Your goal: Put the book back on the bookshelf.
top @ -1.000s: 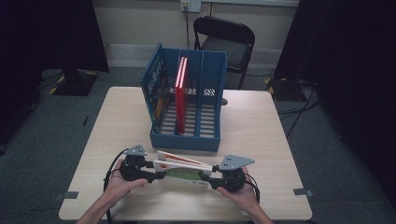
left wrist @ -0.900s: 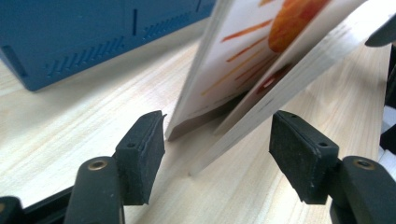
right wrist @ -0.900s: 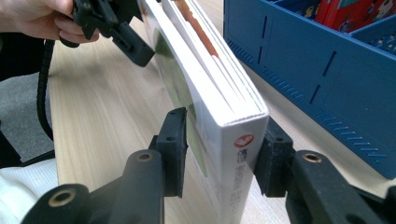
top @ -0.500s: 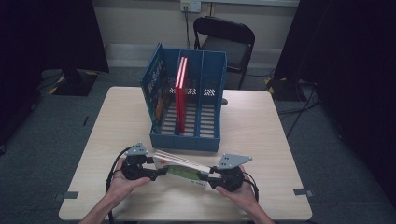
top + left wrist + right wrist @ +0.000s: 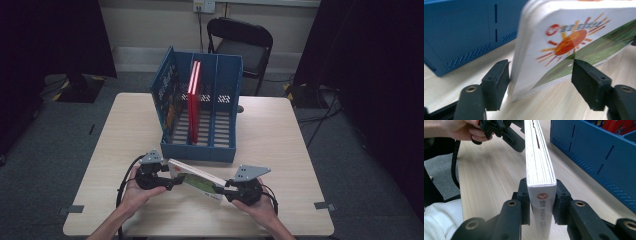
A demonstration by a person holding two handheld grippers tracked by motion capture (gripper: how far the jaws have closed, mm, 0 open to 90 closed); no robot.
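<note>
While both grippers meet at one book near the table's front edge, the blue file rack stands just behind it.

Largest is the pale wooden table [image 5: 280, 145], with the blue file rack [image 5: 200, 145] on its middle, holding a red book [image 5: 193, 100] upright in a slot. In front of the rack, close by it, the white-covered book [image 5: 197, 181] sits tilted on an edge, spanning between the two hands. The right gripper [image 5: 541, 205] is clamped on the book's spine end, pads pressed to both covers, its jaws having just been closing. The left gripper [image 5: 541, 82] straddles the other end with jaws apart and just opening wider; one pad sits against the page edge, the other clear of the cover.
</note>
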